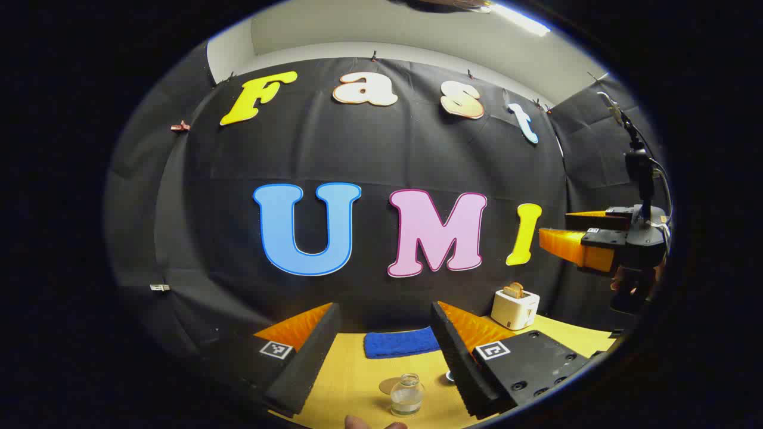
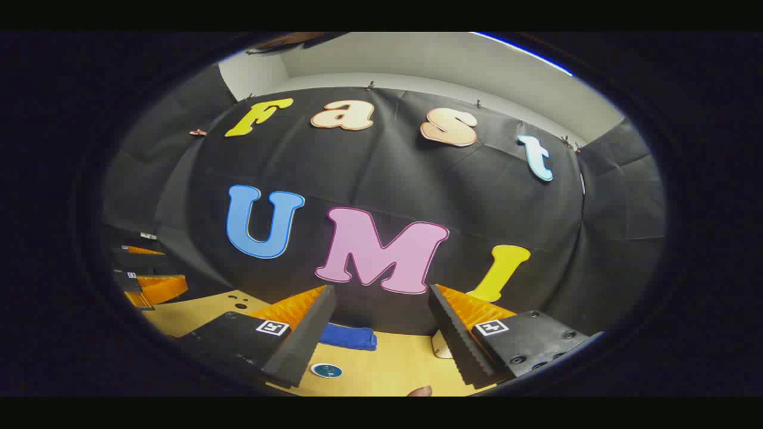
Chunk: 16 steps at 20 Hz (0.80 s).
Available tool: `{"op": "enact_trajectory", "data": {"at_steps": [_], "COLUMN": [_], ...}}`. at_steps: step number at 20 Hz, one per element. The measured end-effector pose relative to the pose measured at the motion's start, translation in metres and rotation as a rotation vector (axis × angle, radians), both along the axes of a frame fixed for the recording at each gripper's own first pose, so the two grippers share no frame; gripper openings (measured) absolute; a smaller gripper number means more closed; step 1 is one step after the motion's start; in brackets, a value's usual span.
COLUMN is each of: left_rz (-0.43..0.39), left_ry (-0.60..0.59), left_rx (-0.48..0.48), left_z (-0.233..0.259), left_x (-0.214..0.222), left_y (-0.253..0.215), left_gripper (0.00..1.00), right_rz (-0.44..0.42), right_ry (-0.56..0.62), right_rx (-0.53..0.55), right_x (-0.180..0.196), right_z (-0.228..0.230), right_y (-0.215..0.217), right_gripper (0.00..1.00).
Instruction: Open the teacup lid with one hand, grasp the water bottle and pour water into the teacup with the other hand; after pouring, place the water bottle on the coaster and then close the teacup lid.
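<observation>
Both grippers hang high over the yellow table [image 1: 357, 381], nothing held. Left gripper [image 1: 387, 348] has its fingers spread wide and empty; right gripper [image 2: 378, 336] likewise released.

Task items sit low and near. From the left gripper view, a small glass vessel [image 1: 407, 394] with some clear liquid stands between the fingers, well below them. I judge it's the teacup or the bottle, can't tell which. A flat round disc [image 1: 390, 385] lies just beside it, on its left, probably the lid or the coaster. A blue towel [image 1: 400, 342] lies further back, and a white toaster [image 1: 514, 308] far right.

In the right gripper view, a round dark-blue disc [image 2: 326, 370] lies beside the left finger: coaster or lid, unclear.

Step in hand looks like the approach. Advice: drop the lid hand straight down, centre over the lid before closing, keep the other gripper well apart.

Hidden: a round rim beside the left gripper's right finger is cut off. Fingertips at the bottom edge are cropped.
</observation>
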<state>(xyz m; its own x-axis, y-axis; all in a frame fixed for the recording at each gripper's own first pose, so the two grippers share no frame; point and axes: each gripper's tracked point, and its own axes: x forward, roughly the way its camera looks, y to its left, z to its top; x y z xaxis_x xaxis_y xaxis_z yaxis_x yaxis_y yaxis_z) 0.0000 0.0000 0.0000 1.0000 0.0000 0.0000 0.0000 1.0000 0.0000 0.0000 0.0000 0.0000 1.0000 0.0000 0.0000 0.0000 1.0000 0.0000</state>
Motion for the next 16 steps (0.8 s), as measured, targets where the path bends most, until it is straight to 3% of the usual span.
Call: {"op": "enact_trajectory", "data": {"at_steps": [16], "left_rz": [0.016], "left_ry": [0.031], "left_rx": [0.039], "left_z": [-0.006], "left_x": [0.006], "left_y": [0.0], "left_gripper": [0.95], "right_rz": [-0.004], "right_ry": [0.014], "right_rx": [0.022], "right_x": [-0.008], "right_z": [-0.006], "right_y": [-0.009], "right_gripper": [0.96]}}
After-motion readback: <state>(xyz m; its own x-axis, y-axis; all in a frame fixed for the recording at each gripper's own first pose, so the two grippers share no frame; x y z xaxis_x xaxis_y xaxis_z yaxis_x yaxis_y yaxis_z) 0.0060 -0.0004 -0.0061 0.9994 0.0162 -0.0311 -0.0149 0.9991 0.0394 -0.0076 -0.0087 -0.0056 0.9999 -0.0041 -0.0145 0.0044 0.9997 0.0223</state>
